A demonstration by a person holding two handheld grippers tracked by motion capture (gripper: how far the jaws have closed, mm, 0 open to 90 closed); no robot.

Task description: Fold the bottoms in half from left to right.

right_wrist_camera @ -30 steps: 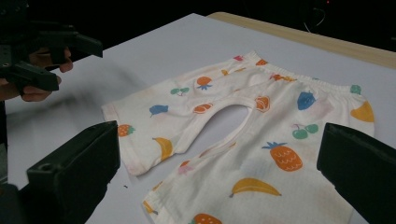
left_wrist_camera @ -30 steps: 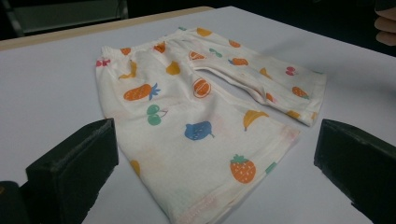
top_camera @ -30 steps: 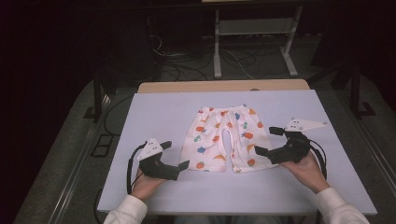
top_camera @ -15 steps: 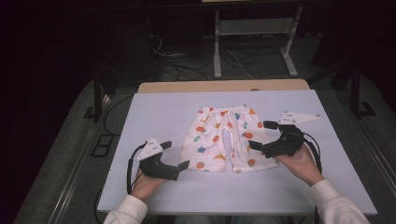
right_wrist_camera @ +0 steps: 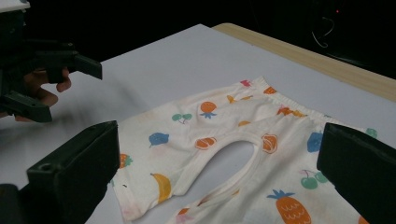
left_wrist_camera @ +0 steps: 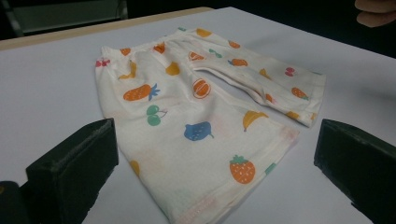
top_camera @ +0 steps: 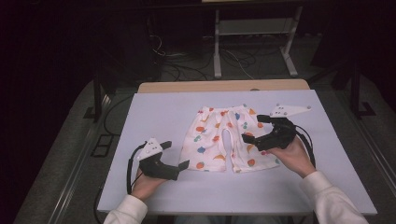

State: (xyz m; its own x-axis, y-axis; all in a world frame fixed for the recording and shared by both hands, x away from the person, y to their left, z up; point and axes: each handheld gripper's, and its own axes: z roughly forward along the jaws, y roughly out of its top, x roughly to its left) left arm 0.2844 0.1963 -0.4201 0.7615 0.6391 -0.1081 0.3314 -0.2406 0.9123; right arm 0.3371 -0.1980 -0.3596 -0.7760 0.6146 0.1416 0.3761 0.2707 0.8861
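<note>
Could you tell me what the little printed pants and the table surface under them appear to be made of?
The pants look like soft, thin knit fabric, likely cotton: matte, lightly wrinkled, with stitched hems and a gathered waistband. The table top looks like a smooth, matte pale sheet, perhaps laminate or plastic, over a wood-toned edge.

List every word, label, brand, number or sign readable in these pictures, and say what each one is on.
None: no readable text on anything.
The pants carry fruit pictures, no letters.
The left gripper, the right gripper and the table show no markings that can be read.
</note>
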